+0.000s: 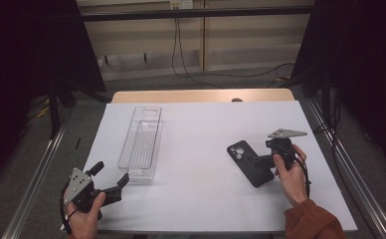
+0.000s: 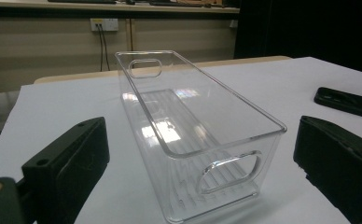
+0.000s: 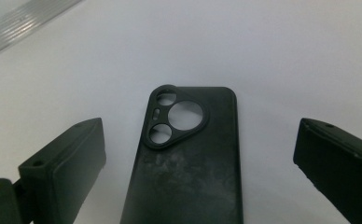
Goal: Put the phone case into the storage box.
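phone case [image 1: 249,163], black and camera-cutout up, lies flat on the white table [image 1: 201,149], well to the right of the clear bin [image 1: 141,142]. the right gripper [image 1: 257,160] straddles its near end with jaws wide, neither pad touching, likely lined up to pinch its edges. the left gripper [image 1: 112,185] waits just before the bin's near end, jaws wide, probably to steady it.
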